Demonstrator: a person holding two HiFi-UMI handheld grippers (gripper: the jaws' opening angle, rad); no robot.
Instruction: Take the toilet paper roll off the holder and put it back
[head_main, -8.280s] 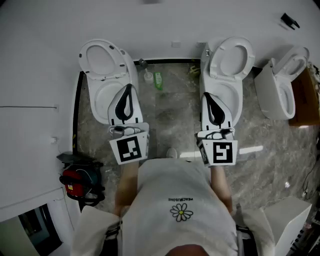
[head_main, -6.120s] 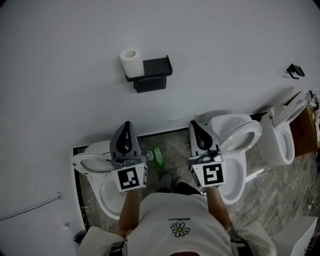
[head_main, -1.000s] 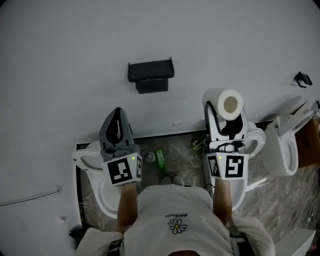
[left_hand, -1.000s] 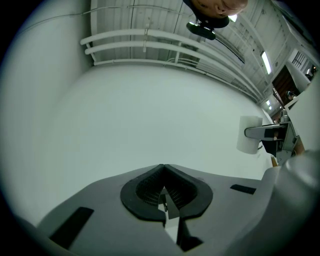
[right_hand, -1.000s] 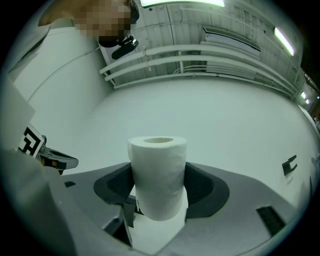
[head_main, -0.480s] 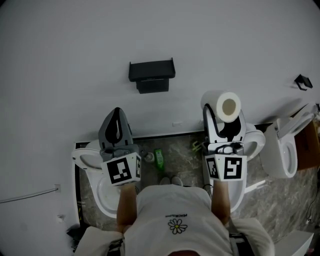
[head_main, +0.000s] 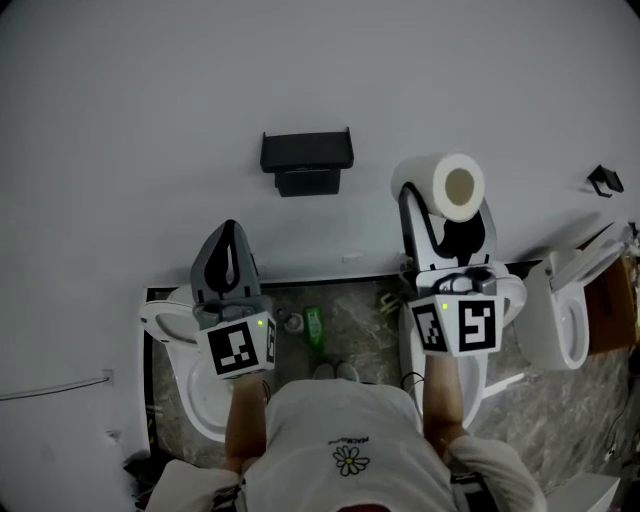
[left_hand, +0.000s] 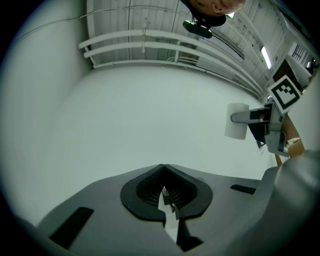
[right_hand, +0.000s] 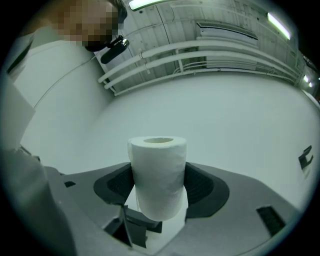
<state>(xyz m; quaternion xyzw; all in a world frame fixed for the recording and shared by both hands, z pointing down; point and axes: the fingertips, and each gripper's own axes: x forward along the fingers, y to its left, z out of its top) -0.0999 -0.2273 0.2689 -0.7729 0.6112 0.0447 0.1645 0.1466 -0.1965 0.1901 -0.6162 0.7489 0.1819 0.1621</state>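
Observation:
The white toilet paper roll (head_main: 446, 186) is clamped between the jaws of my right gripper (head_main: 445, 200), held up in front of the white wall to the right of the black holder (head_main: 306, 158). In the right gripper view the roll (right_hand: 159, 175) stands upright between the two dark pads, its cardboard core facing up. The holder on the wall is bare. My left gripper (head_main: 226, 262) hangs lower at the left, below the holder, its jaws shut with nothing between them (left_hand: 163, 187). From the left gripper view the roll (left_hand: 236, 121) shows far right.
Below me stand a white toilet (head_main: 175, 350) on the left, another (head_main: 478, 330) under my right arm and a third (head_main: 560, 315) at the far right. A green bottle (head_main: 313, 328) stands on the marble floor between them. A small black hook (head_main: 606, 180) is on the wall at the right.
Over the last second my right gripper has lifted the roll a little higher and slightly left. Earlier the roll sat on the holder's left end; the holder now stands bare.

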